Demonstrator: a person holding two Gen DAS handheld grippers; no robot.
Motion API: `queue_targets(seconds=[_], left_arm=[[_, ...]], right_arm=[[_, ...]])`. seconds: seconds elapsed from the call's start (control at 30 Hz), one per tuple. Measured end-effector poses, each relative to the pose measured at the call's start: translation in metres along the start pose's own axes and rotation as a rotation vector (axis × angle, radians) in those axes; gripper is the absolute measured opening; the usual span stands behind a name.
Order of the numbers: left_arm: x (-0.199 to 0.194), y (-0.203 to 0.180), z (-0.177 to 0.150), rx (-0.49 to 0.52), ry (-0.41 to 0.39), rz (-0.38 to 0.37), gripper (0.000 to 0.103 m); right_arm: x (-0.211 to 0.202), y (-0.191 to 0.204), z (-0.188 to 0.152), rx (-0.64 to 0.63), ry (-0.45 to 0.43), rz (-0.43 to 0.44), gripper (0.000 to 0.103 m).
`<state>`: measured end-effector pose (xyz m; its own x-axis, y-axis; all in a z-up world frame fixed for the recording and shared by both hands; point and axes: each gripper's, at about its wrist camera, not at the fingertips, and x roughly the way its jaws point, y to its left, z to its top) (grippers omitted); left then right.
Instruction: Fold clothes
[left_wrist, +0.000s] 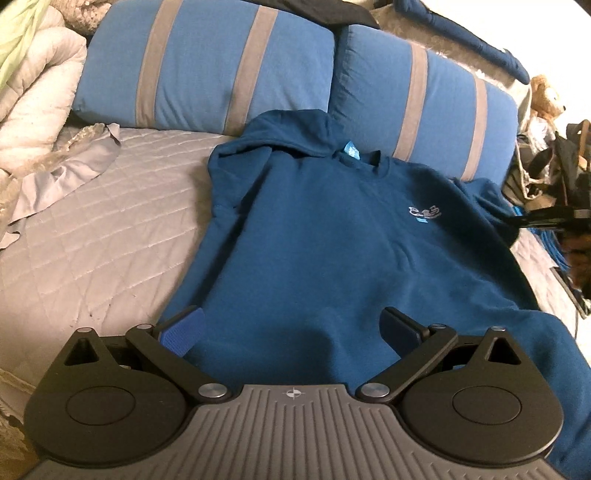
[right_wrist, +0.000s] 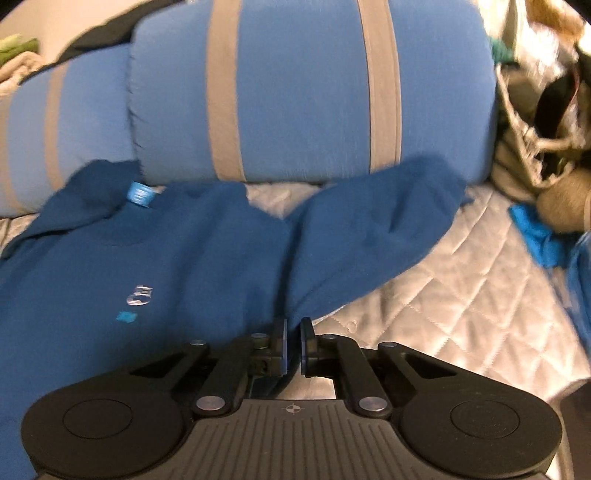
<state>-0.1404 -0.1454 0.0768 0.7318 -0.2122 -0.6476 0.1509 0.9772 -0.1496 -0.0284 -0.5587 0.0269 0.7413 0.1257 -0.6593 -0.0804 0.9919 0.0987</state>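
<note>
- My right gripper (right_wrist: 293, 343) has its jaws closed to a thin slit, pinching a fold of the blue sweatshirt (right_wrist: 147, 266) where the sleeve (right_wrist: 369, 229) meets the body; I judge that grip is there to carry the sleeve across the chest.
- My left gripper (left_wrist: 293, 332) stands wide open, holding nothing, its 2 fingers spread over the sweatshirt's bottom hem, probably placed to steady or pick up that edge.
- The sweatshirt lies front up on the quilted bed cover (left_wrist: 92, 229), collar toward the head of the bed, hem toward the near edge.
- That sleeve trails out toward the right edge of the bed, its end touching a pillow.
- 2 blue pillows (left_wrist: 207, 66) with grey stripes sit along the head edge; the hood leans on them, so they may crowd the fold.
- Bags and clutter (right_wrist: 535, 129) sit past the right edge, and a pale duvet (left_wrist: 33, 85) at the left corner, both clear of the work.
</note>
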Motion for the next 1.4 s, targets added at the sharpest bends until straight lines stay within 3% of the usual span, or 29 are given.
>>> queue_targets(seconds=[0.27,0.47,0.53,0.6,0.63,0.67,0.8,0.87,1.03,1.23,1.4], left_arm=[[0.000,0.002,0.001,-0.005,0.000,-0.016,0.103],[-0.002,0.002,0.000,-0.010,-0.003,-0.014,0.103],[-0.003,0.003,0.000,-0.010,-0.007,-0.013,0.103],[-0.003,0.005,0.000,-0.014,-0.008,-0.016,0.103],[-0.002,0.005,0.000,-0.015,-0.005,-0.019,0.103],[-0.001,0.006,0.000,-0.017,-0.001,-0.021,0.103],[0.001,0.007,0.001,-0.015,0.011,-0.028,0.103],[0.001,0.007,0.001,-0.013,0.014,-0.030,0.103],[0.002,0.009,0.002,-0.022,0.020,-0.037,0.103],[0.006,0.012,0.003,-0.043,0.037,-0.061,0.103],[0.010,0.017,0.005,-0.074,0.050,-0.093,0.103]], right_arm=[[-0.068,0.013,-0.013,0.001,0.006,0.104,0.008],[-0.072,0.028,-0.028,-0.024,0.048,0.161,0.011],[-0.077,0.023,-0.030,-0.014,0.037,0.214,0.018],[-0.087,0.011,-0.029,0.011,-0.005,0.217,0.036],[-0.091,0.003,-0.028,0.029,-0.032,0.203,0.052],[-0.096,-0.005,-0.026,0.048,-0.059,0.189,0.057],[-0.089,-0.059,-0.015,0.212,-0.102,0.082,0.055],[-0.078,-0.088,-0.011,0.297,-0.118,0.007,0.047],[-0.038,-0.153,-0.007,0.515,-0.127,-0.106,0.039],[0.015,-0.193,0.005,0.619,-0.117,-0.166,0.032],[0.060,-0.218,0.010,0.696,-0.093,-0.150,0.031]])
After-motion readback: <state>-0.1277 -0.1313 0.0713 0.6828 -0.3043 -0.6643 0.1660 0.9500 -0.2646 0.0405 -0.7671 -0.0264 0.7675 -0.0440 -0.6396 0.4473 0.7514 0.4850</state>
